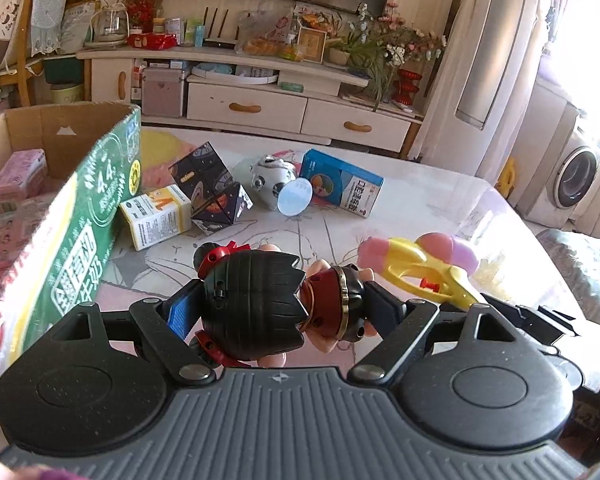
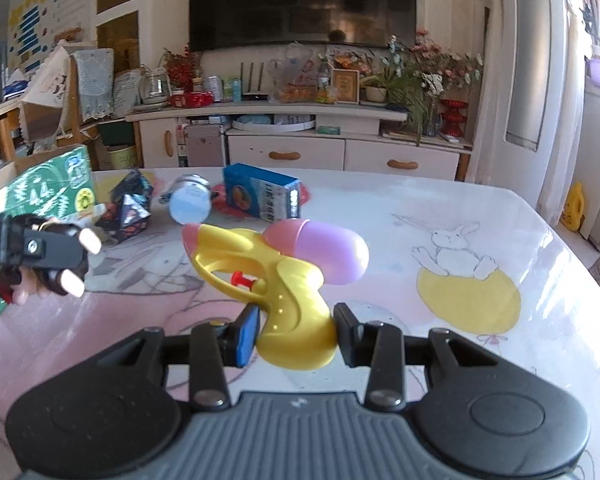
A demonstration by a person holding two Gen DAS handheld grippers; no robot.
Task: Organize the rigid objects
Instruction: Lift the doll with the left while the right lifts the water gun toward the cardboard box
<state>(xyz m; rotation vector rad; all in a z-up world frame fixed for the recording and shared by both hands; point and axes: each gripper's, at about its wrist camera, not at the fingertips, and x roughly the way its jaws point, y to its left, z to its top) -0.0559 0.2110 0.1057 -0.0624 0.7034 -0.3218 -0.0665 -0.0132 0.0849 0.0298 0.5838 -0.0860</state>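
Nearest, left claw (image 1: 278, 312) clenched on a black-haired figurine (image 1: 260, 304), held off the table (image 1: 420, 208) — likely bound for the cardboard box (image 1: 80, 216) just left. Right claw (image 2: 296, 336) grips the yellow water gun (image 2: 284, 280) by its handle, barrel pointing left. Farther back — cube puzzle (image 1: 212, 192), small cartons, blue box (image 1: 342, 184) await sorting.

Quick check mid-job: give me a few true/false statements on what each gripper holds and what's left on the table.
1. The left gripper clamps a black-haired toy figure. True.
2. The right gripper is empty. False: it grips the yellow plastic water pistol by its handle.
3. A blue rectangular carton lies on the table. True.
4. The open cardboard box holds nothing. False: pink cartons sit inside.
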